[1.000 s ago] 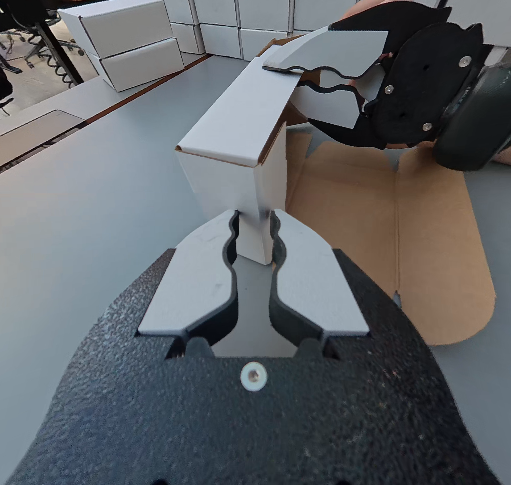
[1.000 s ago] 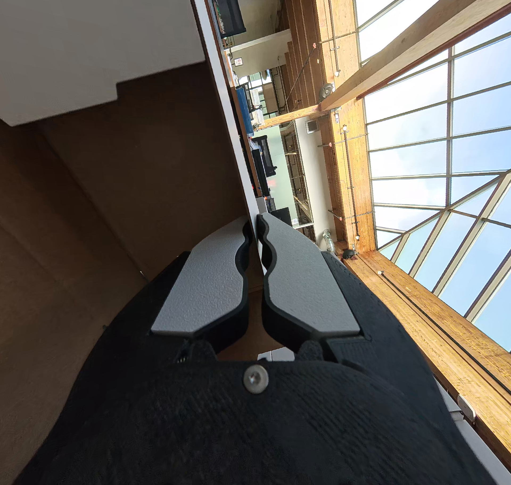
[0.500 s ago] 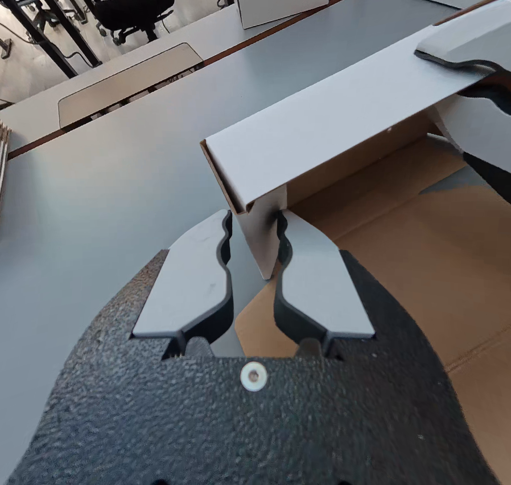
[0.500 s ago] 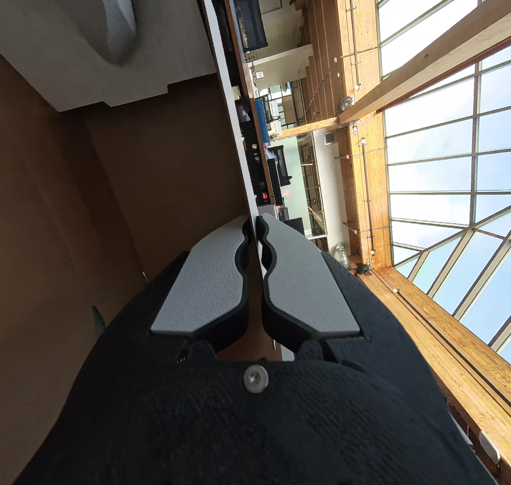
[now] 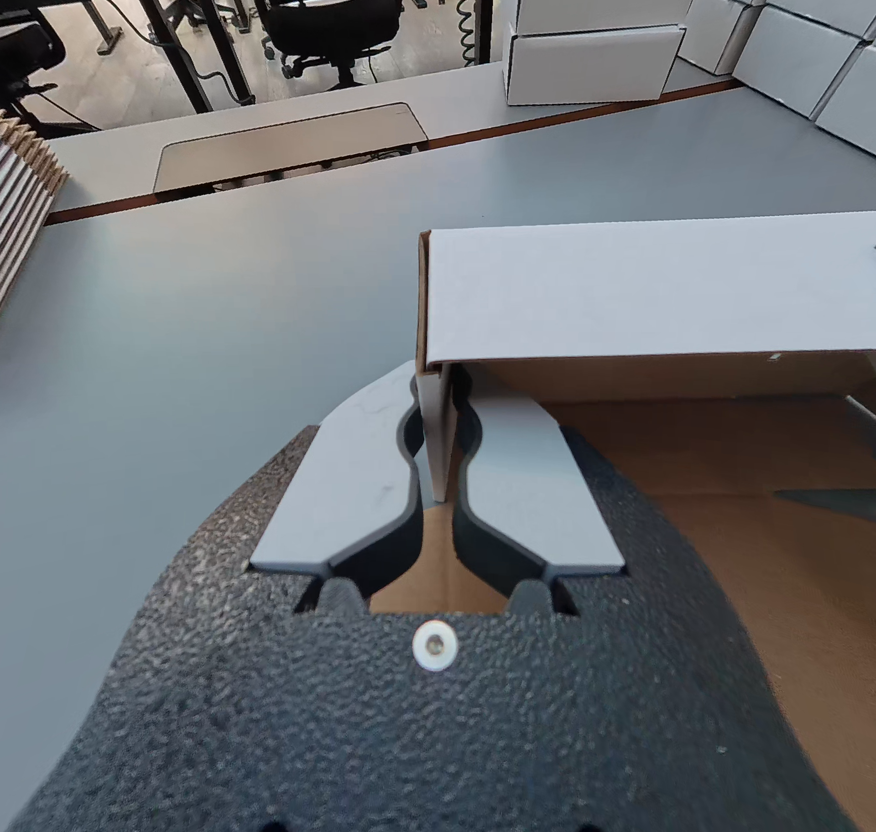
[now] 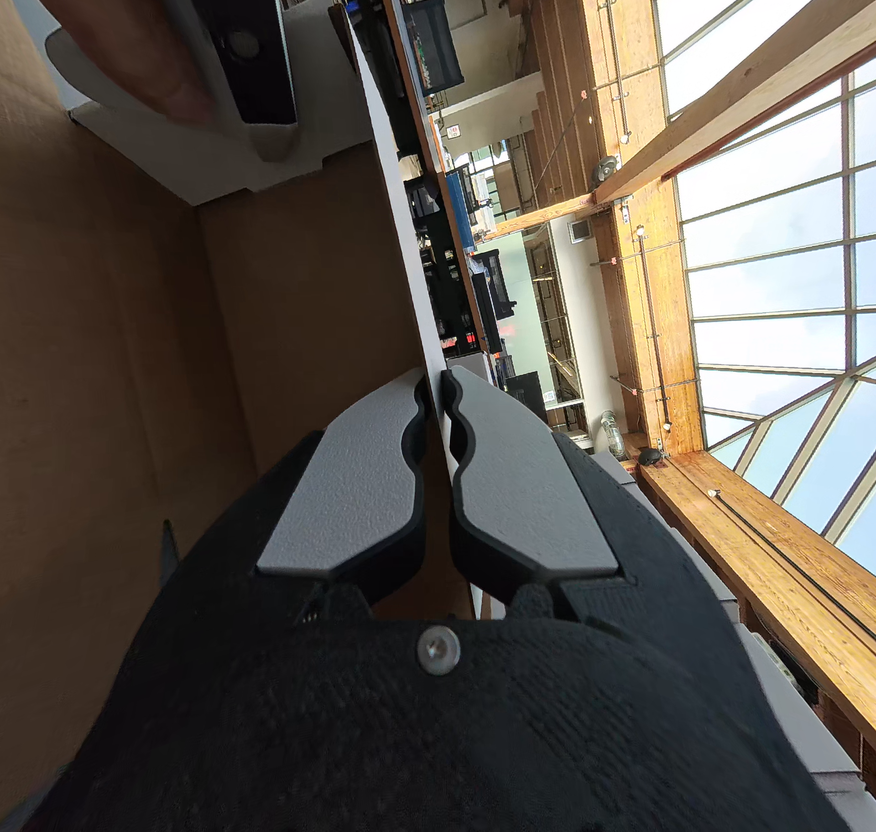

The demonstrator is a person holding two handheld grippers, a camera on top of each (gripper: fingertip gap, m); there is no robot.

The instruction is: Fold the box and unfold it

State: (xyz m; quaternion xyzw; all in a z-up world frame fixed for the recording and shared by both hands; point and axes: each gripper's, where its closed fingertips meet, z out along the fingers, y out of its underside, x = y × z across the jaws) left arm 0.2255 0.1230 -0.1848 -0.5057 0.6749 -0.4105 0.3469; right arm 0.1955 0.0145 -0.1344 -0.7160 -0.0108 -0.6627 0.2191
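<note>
The box is half folded, white outside and brown inside. In the left wrist view its long white panel (image 5: 640, 288) stands over the brown base (image 5: 711, 468) on the grey table (image 5: 189, 335). My left gripper (image 5: 437, 385) is shut on the narrow white end flap (image 5: 438, 444) at the panel's near corner. In the right wrist view my right gripper (image 6: 435, 378) is shut on the thin edge of the white panel (image 6: 379, 98), with the brown inside (image 6: 142, 335) to its left. The left gripper (image 6: 237, 51) and a person's finger (image 6: 142, 51) show at the top left.
Folded white boxes (image 5: 592, 51) are stacked at the back right, with more (image 5: 806, 41) beside them. A pile of flat cardboard (image 5: 23, 202) lies at the left edge. Office chairs (image 5: 332, 18) and desks stand beyond. The right wrist view shows wooden beams (image 6: 711, 525) and windows.
My left gripper has swung round over the brown base, still holding the end flap. The right gripper has left its view. The left gripper and a finger have come into the right wrist view.
</note>
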